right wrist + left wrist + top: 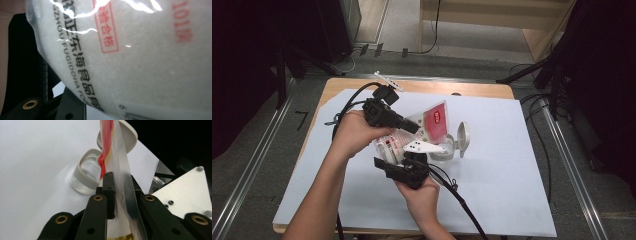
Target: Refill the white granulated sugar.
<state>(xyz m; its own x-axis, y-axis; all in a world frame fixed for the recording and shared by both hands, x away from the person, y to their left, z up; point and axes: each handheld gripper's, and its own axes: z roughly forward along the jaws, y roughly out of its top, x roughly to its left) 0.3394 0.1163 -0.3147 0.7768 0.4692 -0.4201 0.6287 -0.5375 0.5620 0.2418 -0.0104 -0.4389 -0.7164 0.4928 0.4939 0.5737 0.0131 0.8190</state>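
So I've got the surface (492, 170) covered in a white sheet, and everything's happening near the middle of it. Biggest thing in play is the plastic bag (432, 122) of white grains with red print, held up off the surface between both tools. My left gripper (120, 182) has its fingers (109, 192) clamped on the bag's flat clear edge, with the red part of the bag sticking up past the fingertips. My right gripper (404, 167) sits lower, under the bag's fat end; in its own view the bag (140, 57) is pressed right up against the camera, so I honestly can't tell if those fingers are closed or not. Just beyond the left fingers, below the bag, there's a small clear jar (86, 176) with its hinged lid (126, 135) flipped open.
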